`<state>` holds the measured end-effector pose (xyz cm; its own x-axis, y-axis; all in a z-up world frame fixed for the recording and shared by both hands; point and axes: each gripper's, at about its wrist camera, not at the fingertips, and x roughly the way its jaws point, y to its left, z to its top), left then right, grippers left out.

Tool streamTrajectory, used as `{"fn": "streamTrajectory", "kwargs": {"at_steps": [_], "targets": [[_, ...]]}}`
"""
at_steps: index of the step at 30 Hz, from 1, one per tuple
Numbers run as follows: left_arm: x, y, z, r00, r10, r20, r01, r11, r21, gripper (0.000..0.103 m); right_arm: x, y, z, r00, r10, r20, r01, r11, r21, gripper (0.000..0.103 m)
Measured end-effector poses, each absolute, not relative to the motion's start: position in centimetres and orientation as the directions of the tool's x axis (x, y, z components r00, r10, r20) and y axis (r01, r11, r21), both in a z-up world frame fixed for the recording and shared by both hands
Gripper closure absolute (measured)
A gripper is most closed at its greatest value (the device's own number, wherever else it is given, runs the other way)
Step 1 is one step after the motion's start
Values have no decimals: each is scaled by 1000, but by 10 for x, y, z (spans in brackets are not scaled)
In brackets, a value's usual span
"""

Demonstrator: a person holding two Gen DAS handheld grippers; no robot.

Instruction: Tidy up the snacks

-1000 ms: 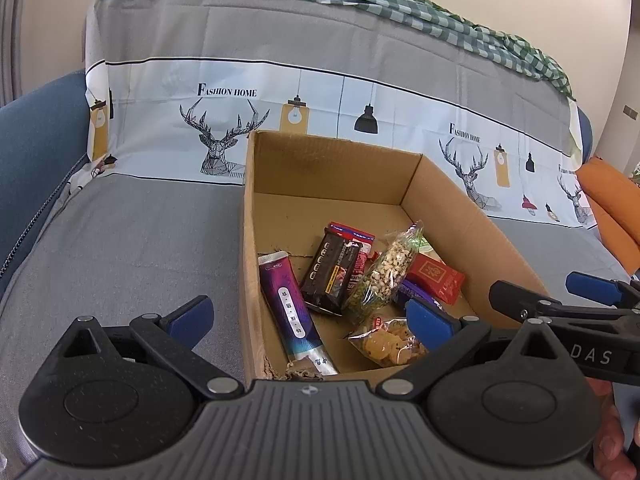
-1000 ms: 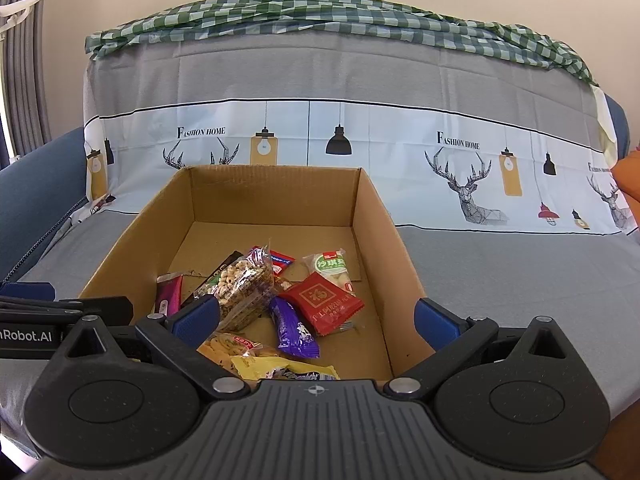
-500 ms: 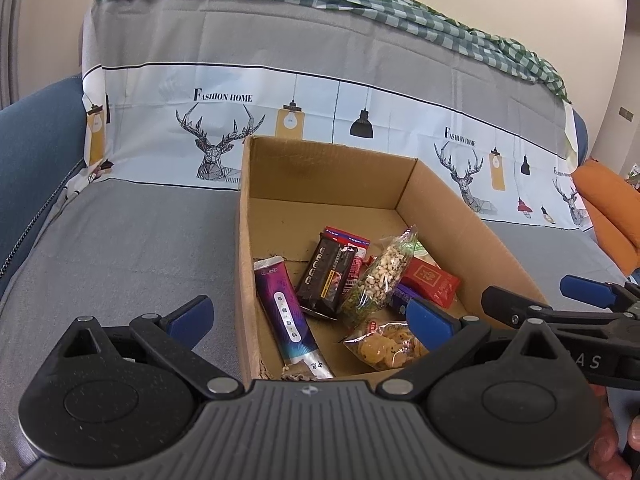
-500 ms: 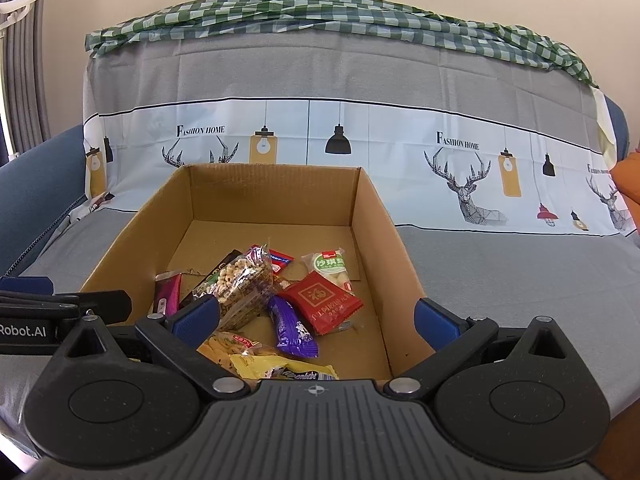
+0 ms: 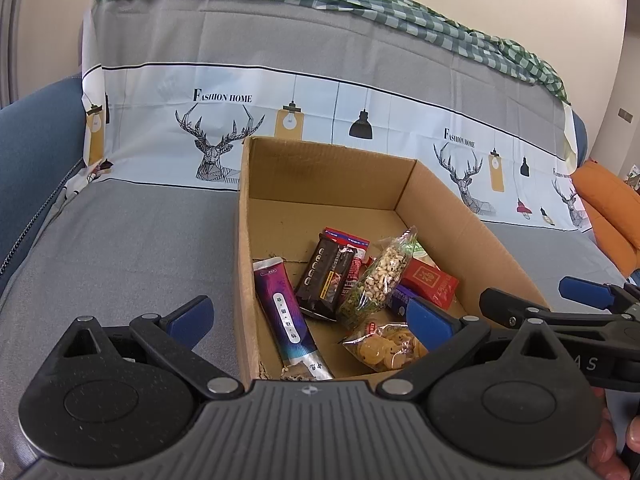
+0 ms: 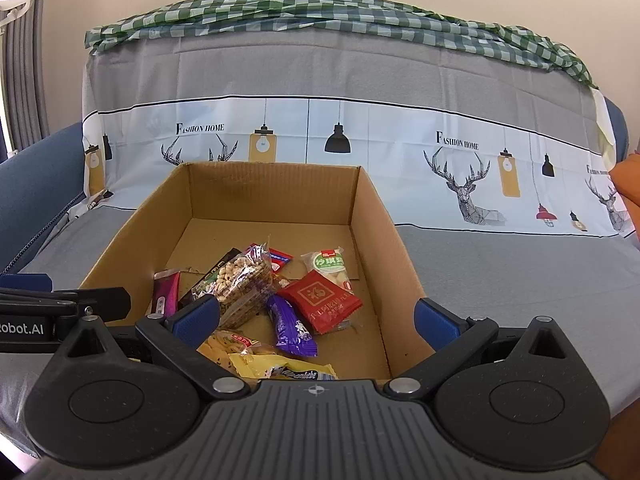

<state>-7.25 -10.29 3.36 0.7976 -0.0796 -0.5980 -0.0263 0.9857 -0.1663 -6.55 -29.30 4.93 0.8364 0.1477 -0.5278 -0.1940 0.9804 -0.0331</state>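
Observation:
An open cardboard box [image 5: 460,216] [image 6: 384,216] sits on the grey-covered sofa seat and holds several snack packets. Among them are a purple tube [image 5: 284,312], a dark bar [image 5: 326,276], a clear bag of nuts [image 5: 380,276] [image 6: 240,280], a red packet [image 5: 430,282] [image 6: 320,300], a bag of biscuits [image 5: 384,348], a purple wrapper [image 6: 290,324] and a green-labelled packet [image 6: 330,266]. My left gripper [image 5: 310,316] is open and empty over the box's near left corner. My right gripper [image 6: 316,316] is open and empty over the box's near edge.
The sofa back carries a deer-print cover [image 6: 460,168] with a green checked cloth [image 6: 320,8] on top. An orange cushion [image 5: 612,208] lies far right. Bare grey seat [image 5: 120,240] lies left of the box. The right gripper [image 5: 560,308] shows at the left view's right edge.
Both grippers have drawn back slightly from the box. Both stay open and empty. The snacks have not moved.

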Motion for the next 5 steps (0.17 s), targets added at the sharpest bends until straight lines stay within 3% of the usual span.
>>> {"fn": "streamTrajectory", "kwargs": {"at_steps": [5], "targets": [[-72,-103,34,797,-80,-598,-25,986,-165,0,-64,-294,47,832,144,-535,-192,981,-34,1]]}}
